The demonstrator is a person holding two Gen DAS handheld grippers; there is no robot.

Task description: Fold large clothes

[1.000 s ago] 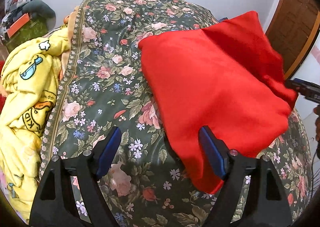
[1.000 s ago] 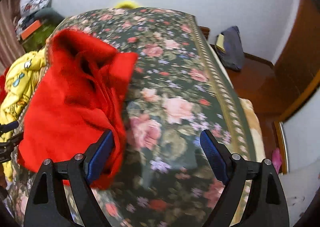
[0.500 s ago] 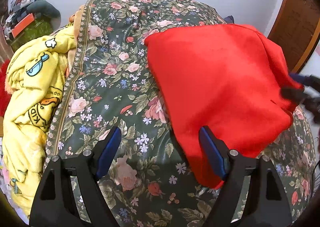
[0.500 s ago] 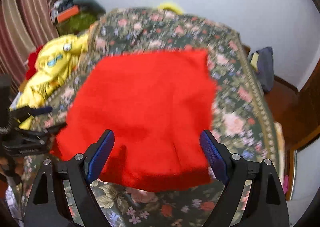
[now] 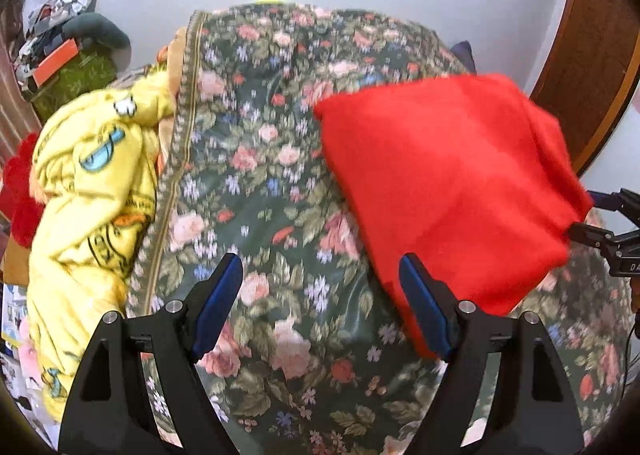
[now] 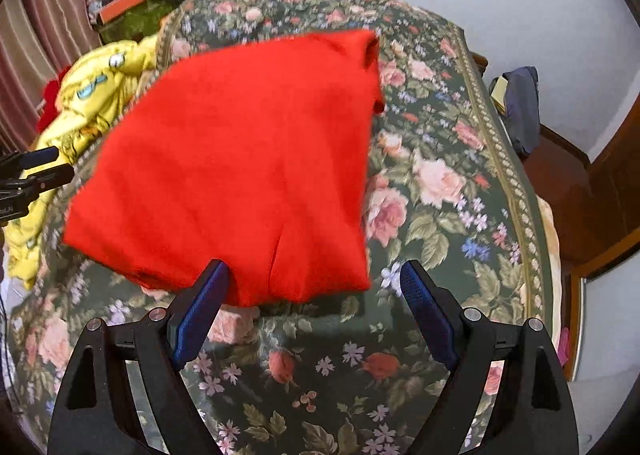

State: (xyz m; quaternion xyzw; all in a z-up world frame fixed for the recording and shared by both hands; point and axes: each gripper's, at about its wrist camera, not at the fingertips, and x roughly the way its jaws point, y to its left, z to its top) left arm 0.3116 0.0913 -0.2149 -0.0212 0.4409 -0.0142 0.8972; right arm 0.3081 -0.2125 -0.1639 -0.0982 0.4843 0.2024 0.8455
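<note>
Both grippers hang released and empty over the bed (image 6: 460, 159): the left gripper (image 5: 320, 297) has the red garment (image 5: 448, 191) off to its right, the right gripper (image 6: 314, 295) has it dead ahead, so it looks nearer. Soft, fuzzy cloth, roughly a folded rectangle, lies on the flowered bedspread.

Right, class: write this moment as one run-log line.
left gripper: open, empty | right gripper: open, empty | red garment: folded on floral bedspread | yellow blanket: beside bedspread
</note>
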